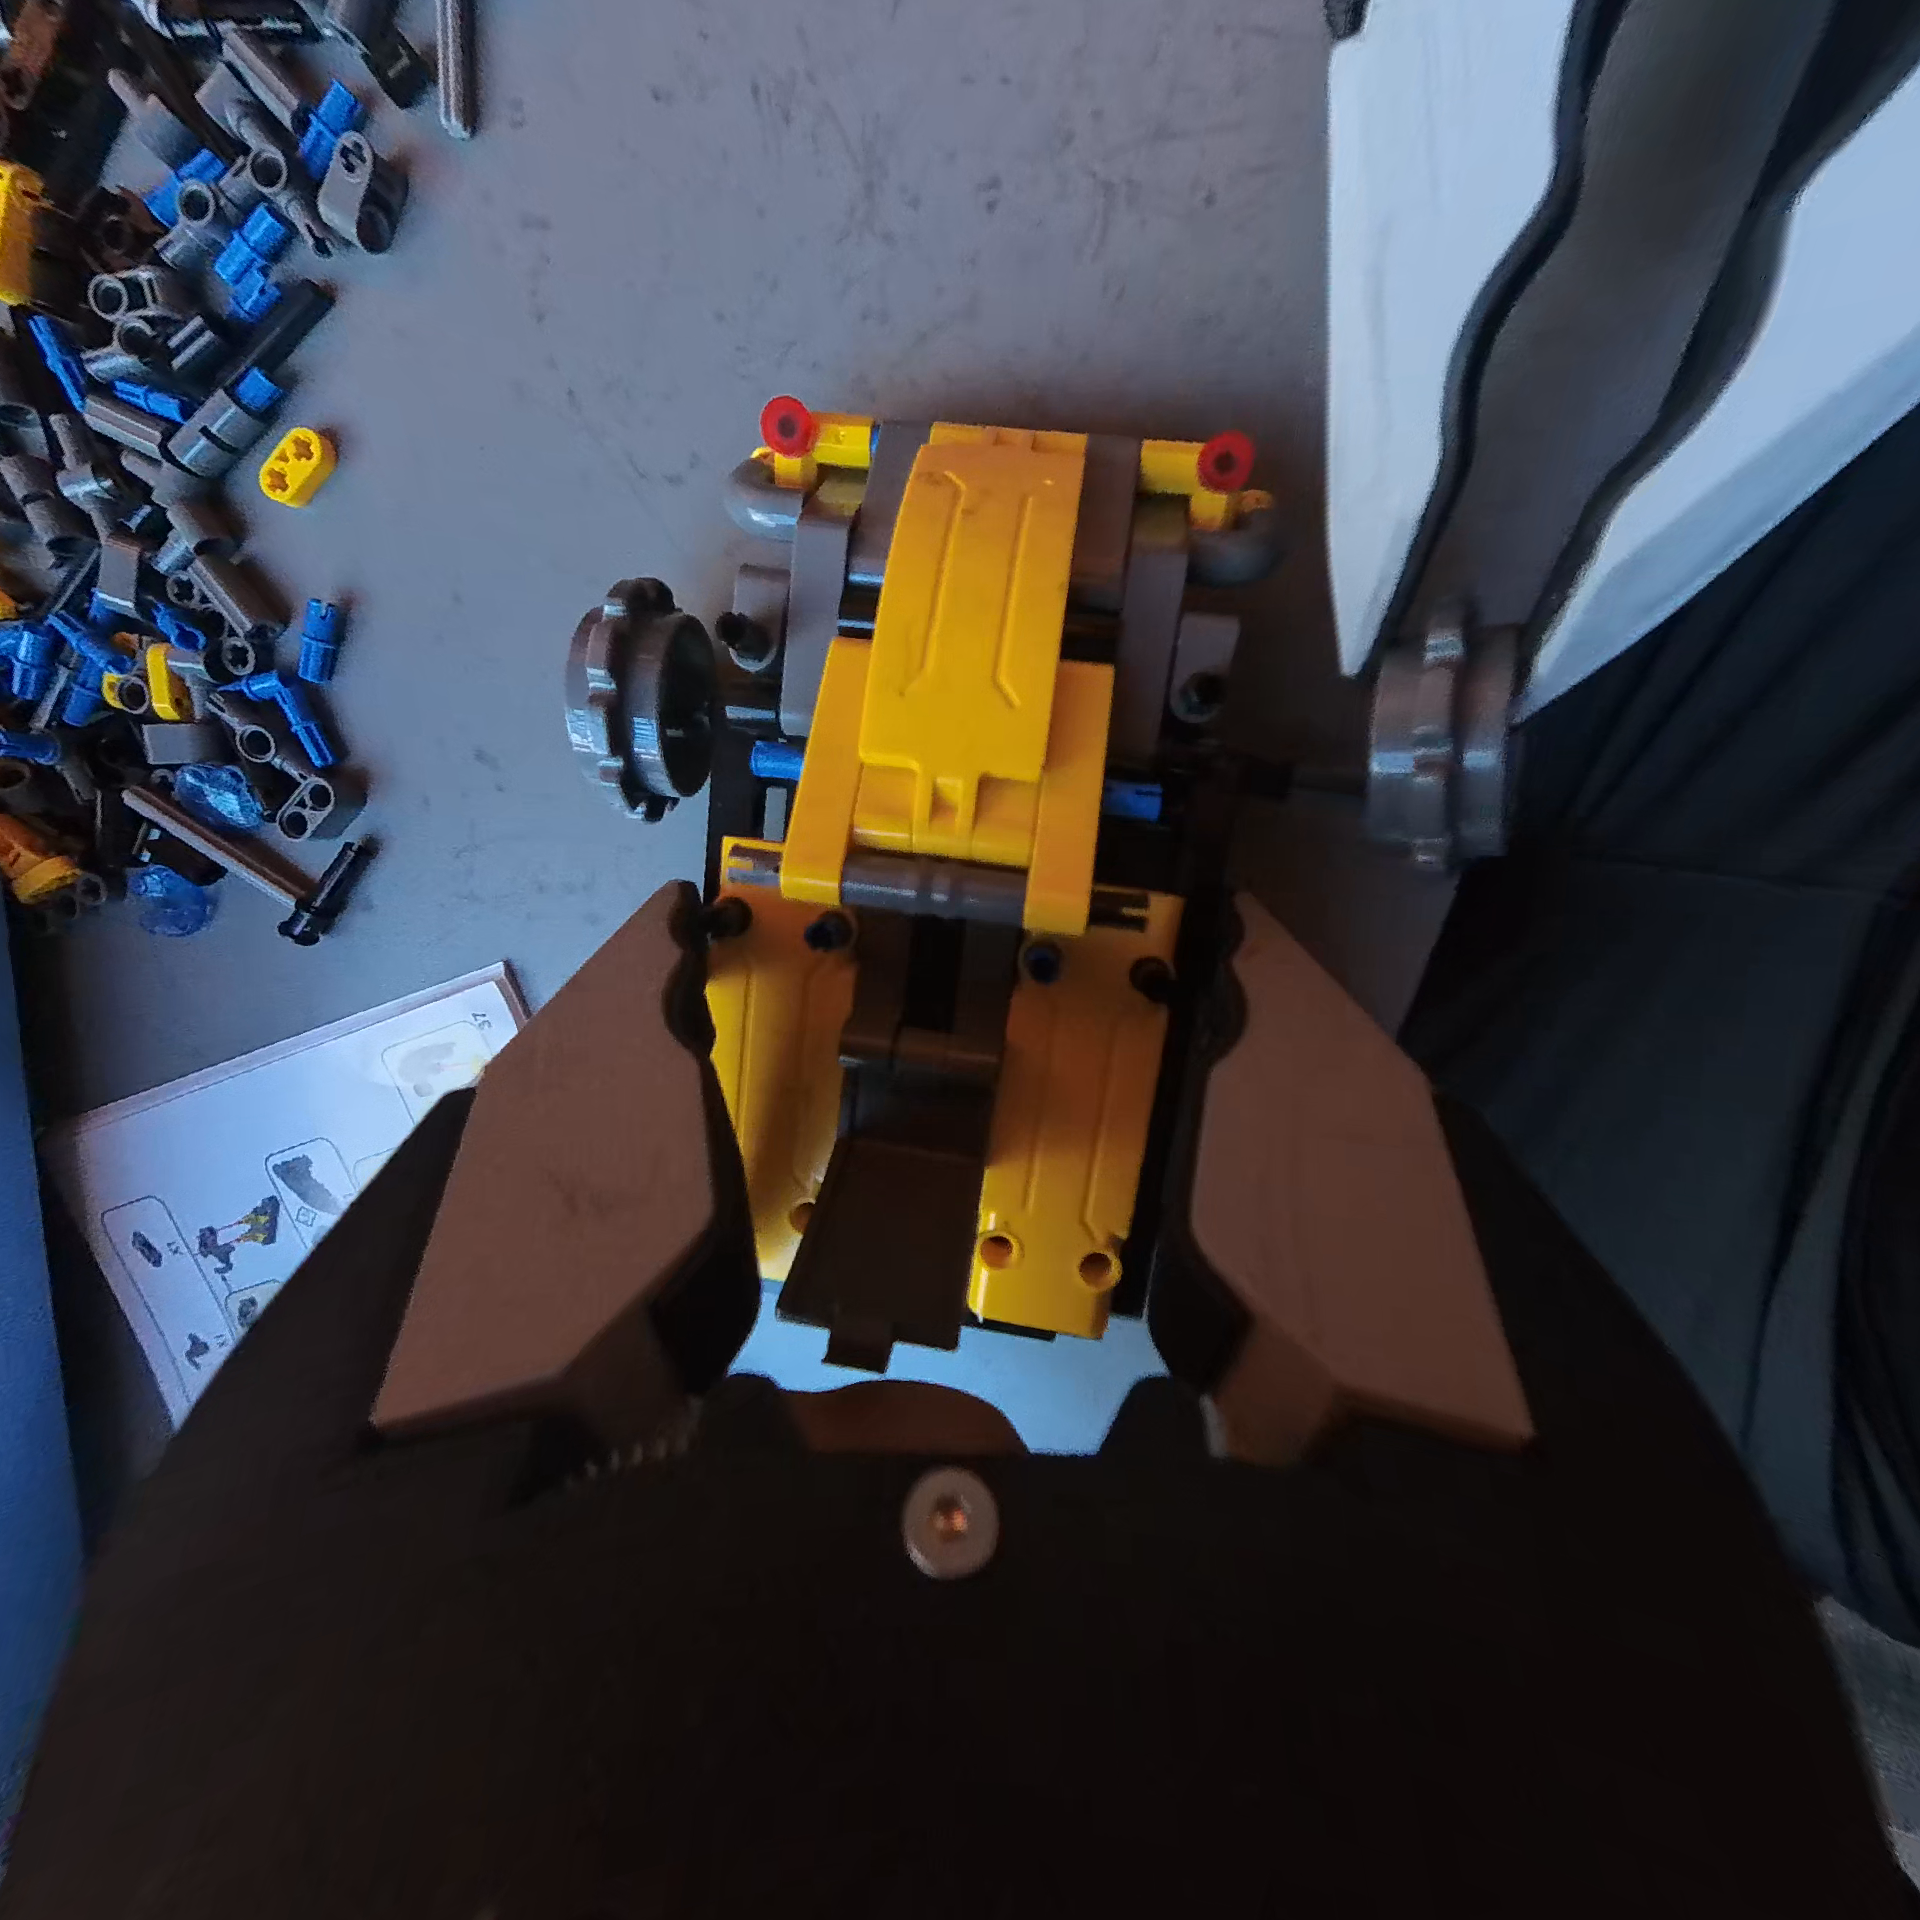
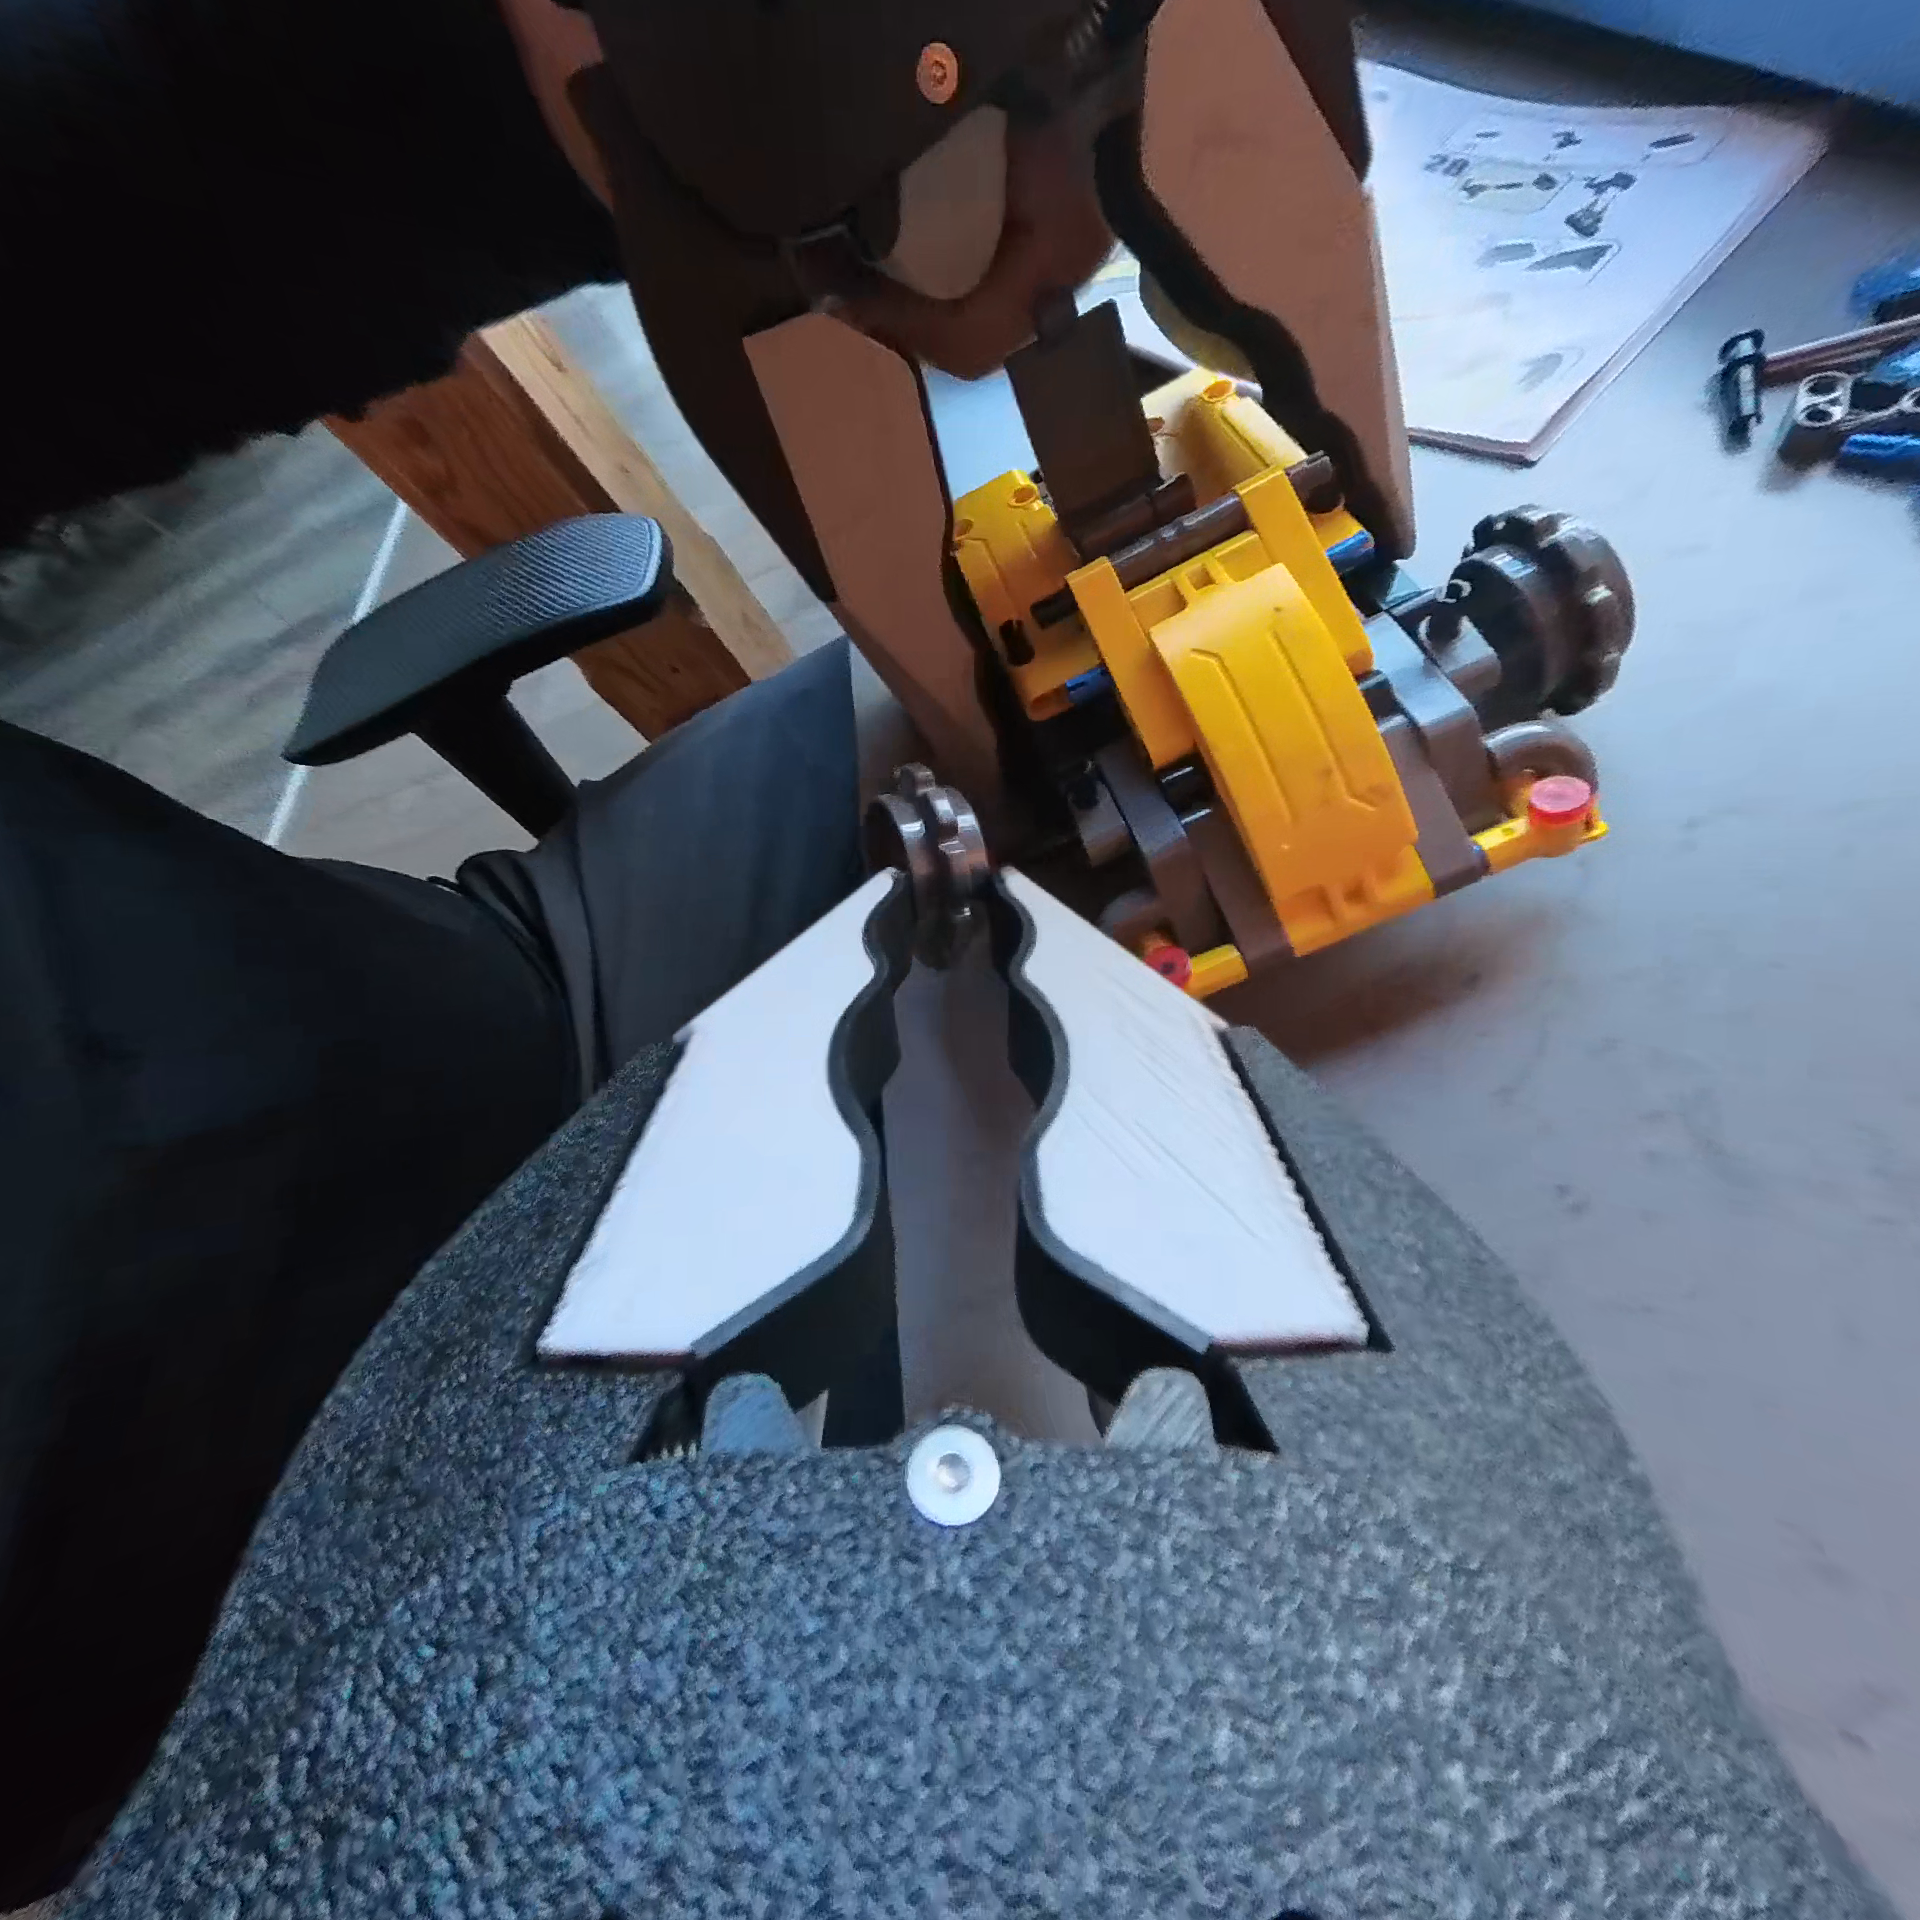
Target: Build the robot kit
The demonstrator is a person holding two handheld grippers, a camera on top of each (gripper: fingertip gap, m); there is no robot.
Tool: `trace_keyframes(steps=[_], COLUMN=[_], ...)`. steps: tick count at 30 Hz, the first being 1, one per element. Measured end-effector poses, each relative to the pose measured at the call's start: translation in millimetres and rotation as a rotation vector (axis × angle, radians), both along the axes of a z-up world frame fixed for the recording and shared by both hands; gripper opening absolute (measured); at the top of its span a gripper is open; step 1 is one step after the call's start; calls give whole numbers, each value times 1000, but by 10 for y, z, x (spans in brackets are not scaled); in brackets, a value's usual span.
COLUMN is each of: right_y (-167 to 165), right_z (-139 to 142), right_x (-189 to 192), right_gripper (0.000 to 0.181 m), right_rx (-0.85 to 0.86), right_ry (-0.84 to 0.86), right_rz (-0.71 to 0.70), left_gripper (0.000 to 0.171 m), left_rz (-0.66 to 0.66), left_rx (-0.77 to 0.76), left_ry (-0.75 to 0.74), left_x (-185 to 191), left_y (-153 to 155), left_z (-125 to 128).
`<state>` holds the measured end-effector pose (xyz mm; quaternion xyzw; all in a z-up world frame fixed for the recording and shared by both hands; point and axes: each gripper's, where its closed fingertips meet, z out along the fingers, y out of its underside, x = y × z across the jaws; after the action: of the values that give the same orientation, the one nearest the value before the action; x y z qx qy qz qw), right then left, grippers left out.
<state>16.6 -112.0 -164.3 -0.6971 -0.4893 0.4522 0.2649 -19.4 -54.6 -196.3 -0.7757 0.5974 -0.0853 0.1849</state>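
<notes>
- The yellow and grey brick-built vehicle [image 1: 966,831] lies straight ahead of the left tool [image 1: 961,997], its long axis running away along the tool's own line, its rear end tucked between the two brown fingers [image 1: 582,1143]
- The left tool is spread wide and clamps the vehicle's rear body from both sides, fingertips touching the black frame
- The vehicle rests on the grey worktop [image 1: 935,208], slightly tipped in the right wrist view
- A dark grey wheel hub [image 2: 928,857] sits at the tip of the right tool [image 2: 940,904]; its white fingers [image 2: 1143,1122] are nearly pressed together and pinch the hub by its rim
- That hub lies just beside the vehicle's near flank, seemingly at the end of a black axle, so the right tool is the nearer one to it
- A matching hub [image 1: 644,696] sits on the far flank, left of the left tool's line
- Loose blue, grey and black parts [image 1: 156,468] and an instruction booklet [image 1: 270,1153] lie farther left
</notes>
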Motion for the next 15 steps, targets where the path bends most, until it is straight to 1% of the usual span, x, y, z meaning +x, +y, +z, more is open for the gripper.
trace_keyframes(steps=[3, 8, 10, 12, 15], right_y=[-4, -47, -49, -44, -81], right_z=[53, 226, 200, 106, 18], right_x=[15, 80, 98, 102, 67], right_gripper=[14, 14, 14, 13, 13], right_rx=[-3, 126, 174, 191, 253], right_ry=[35, 126, 99, 33, -33], right_rz=[-4, -11, -28, -41, -28], left_gripper=[93, 93, 92, 92, 92], left_rz=[0, 6, 12, 7, 2], left_rx=[-1, -5, -2, 0, 1], left_ry=[-8, -29, -48, -67, -81], left_x=[-5, -6, 7, 22, 21], left_y=[-15, -24, -30, -51, -55], left_z=[4, 11, 21, 31, 39])
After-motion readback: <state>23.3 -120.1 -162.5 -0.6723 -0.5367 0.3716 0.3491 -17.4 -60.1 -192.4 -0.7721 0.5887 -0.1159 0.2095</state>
